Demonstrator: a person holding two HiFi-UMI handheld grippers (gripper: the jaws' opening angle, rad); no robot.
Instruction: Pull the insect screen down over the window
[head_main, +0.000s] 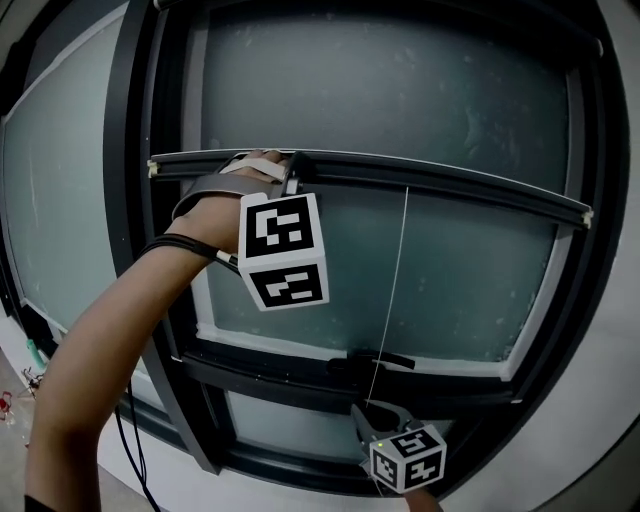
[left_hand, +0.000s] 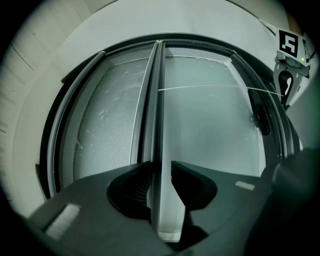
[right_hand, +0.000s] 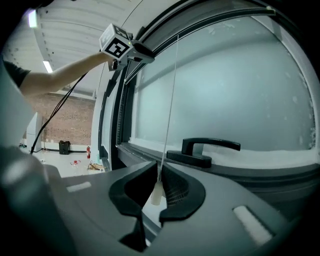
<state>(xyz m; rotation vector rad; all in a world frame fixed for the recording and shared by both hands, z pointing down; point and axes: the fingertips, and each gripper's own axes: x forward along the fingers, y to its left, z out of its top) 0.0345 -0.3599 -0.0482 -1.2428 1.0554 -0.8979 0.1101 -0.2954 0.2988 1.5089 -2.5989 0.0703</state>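
Lowest in the head view, my right gripper (head_main: 370, 418) has its fingers pressed almost together, pinching the thin white pull cord (head_main: 398, 280) just above its small white plastic toggle (right_hand: 156, 193). The cord runs straight up past the black lever window handle (head_main: 382, 358) to the insect screen's dark metal bottom bar (head_main: 450, 188), which crosses the upper middle of the frame. Near its left end my left gripper (head_main: 292, 170) clamps that bar between its fingers. The screen's grey mesh (head_main: 380, 90) hangs above the bar; frosted glass (head_main: 470, 290) shows below
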